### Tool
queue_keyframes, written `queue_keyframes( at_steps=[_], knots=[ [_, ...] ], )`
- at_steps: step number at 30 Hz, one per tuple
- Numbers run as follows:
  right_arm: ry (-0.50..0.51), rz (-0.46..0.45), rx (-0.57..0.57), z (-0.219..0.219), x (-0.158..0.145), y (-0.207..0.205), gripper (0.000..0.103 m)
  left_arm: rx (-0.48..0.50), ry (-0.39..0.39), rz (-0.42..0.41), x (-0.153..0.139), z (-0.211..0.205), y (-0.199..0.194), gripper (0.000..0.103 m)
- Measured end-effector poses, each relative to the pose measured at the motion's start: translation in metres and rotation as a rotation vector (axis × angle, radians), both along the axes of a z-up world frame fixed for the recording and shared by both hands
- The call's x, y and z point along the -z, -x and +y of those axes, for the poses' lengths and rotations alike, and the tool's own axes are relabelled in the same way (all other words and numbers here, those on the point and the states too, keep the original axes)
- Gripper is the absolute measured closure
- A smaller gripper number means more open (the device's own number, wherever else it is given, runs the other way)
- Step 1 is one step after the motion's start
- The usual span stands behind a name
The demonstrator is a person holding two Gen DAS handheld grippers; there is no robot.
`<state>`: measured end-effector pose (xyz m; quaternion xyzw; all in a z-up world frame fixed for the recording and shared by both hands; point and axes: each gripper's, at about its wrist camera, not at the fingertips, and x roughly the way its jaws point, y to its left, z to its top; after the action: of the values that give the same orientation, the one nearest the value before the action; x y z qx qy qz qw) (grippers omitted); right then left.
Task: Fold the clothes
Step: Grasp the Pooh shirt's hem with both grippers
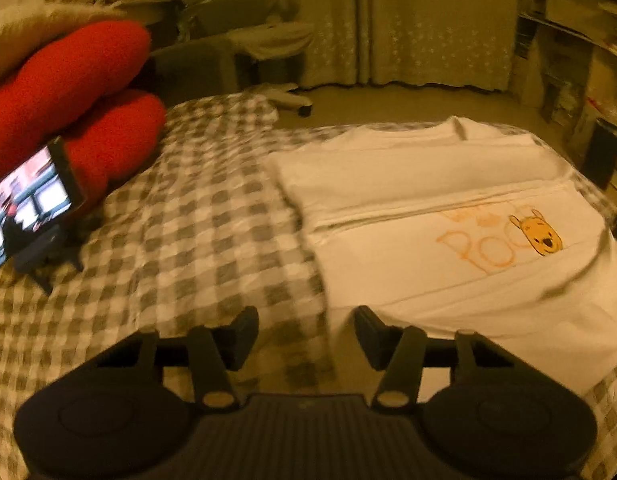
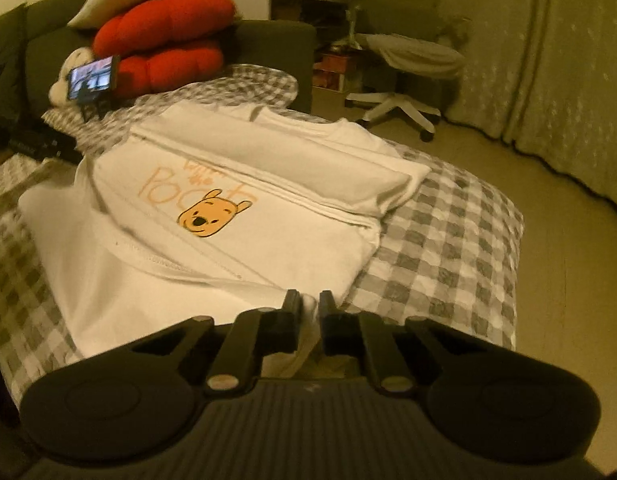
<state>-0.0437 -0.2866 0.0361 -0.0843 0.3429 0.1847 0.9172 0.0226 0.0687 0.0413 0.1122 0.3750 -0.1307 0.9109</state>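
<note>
Jaws on the right gripper [image 2: 309, 305] are nearly pressed together, and a bit of white cloth sits pinched between them. Jaws on the left gripper [image 1: 306, 336] are spread wide with nothing in them, above the checked cover just beside the cloth's edge.

That cloth is the near edge of a white shirt [image 2: 244, 216] with a yellow bear face [image 2: 212, 216] on it. It lies on the bed [image 2: 448, 240], near the bed's foot end. One part is already folded over on the far side, and the near part lies spread flat.

I think the shirt is light and very soft. It will droop and slide, not hold its shape. It will not break. A corner or a sewn edge looks like the best place to grab, because a pinch in the middle would only bunch it up. Two corners held at once should keep it flat.

Past the shirt on one side the checked cover is bare, so there is room to move. On the other side the bed's edge is close and drops to the floor. At the head end sit red cushions [image 2: 164, 40] and a lit phone [image 2: 93, 80] on a stand, well apart from the shirt.
</note>
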Motion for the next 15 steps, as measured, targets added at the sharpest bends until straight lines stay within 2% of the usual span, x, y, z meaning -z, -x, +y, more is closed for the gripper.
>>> queue_keyframes(
  at_steps=[1,3,4,5,13,15],
  knots=[
    [-0.014,0.011,0.019,-0.001,0.0,-0.001,0.095,0.012,-0.015,-0.004,0.002,-0.004,0.0,0.056],
    [-0.048,0.037,0.057,-0.005,0.0,-0.004,0.096,0.015,-0.037,0.016,0.007,-0.008,-0.004,0.076],
    [-0.064,0.049,0.077,-0.007,0.001,-0.006,0.096,0.011,-0.03,0.026,0.008,-0.009,-0.005,0.081],
    [-0.074,0.056,0.09,-0.008,0.0,-0.006,0.096,0.006,-0.02,0.035,0.008,-0.009,-0.006,0.093],
    [-0.141,0.095,0.183,-0.016,-0.003,-0.007,0.096,-0.061,0.046,0.061,0.005,-0.004,-0.004,0.097],
    [-0.149,0.073,0.187,-0.015,-0.009,-0.003,0.097,-0.07,0.083,0.058,0.0,0.001,-0.002,0.097]
  ],
)
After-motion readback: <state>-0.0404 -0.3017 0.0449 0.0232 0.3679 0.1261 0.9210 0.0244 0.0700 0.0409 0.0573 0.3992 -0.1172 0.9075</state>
